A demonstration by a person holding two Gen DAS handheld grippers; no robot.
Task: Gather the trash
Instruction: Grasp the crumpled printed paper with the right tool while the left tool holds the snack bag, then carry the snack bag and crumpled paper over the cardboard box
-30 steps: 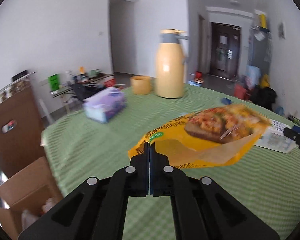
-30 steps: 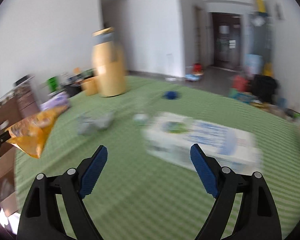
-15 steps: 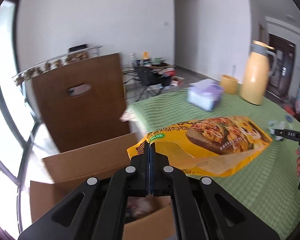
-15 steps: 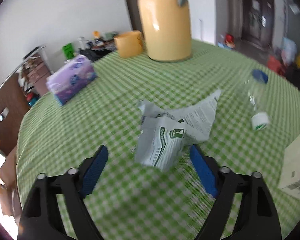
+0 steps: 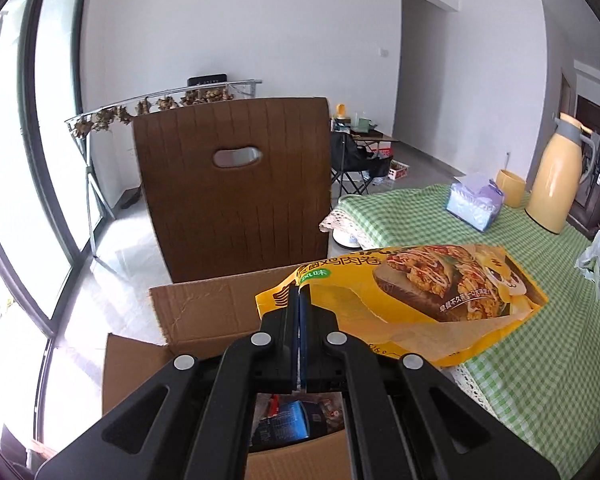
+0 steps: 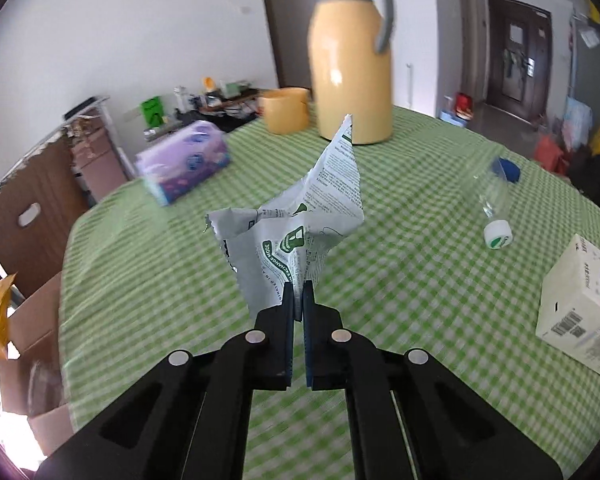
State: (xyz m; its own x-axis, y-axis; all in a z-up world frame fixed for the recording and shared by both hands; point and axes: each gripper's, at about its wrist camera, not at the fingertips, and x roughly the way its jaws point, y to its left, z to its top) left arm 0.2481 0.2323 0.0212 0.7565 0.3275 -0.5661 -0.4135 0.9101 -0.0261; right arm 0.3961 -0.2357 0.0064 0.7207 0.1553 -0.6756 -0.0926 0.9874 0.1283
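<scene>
Our left gripper (image 5: 299, 300) pinches a corner of the yellow snack bag (image 5: 412, 304) above the open cardboard box (image 5: 204, 320); its long axis runs rightward over the green-checked table (image 5: 540, 380). Our right gripper (image 6: 299, 296) clamps the crumpled white wrapper (image 6: 300, 232) above the table, its tip pointing up toward the yellow thermos (image 6: 352, 60).

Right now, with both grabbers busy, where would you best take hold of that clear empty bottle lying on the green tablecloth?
Probably around its middle, coming down from above. The clear bottle lies on its side on the checked tablecloth, its white cap towards the camera, so fingers closing across the narrow body should straddle it. The tissue box sits apart, leaving room.
</scene>
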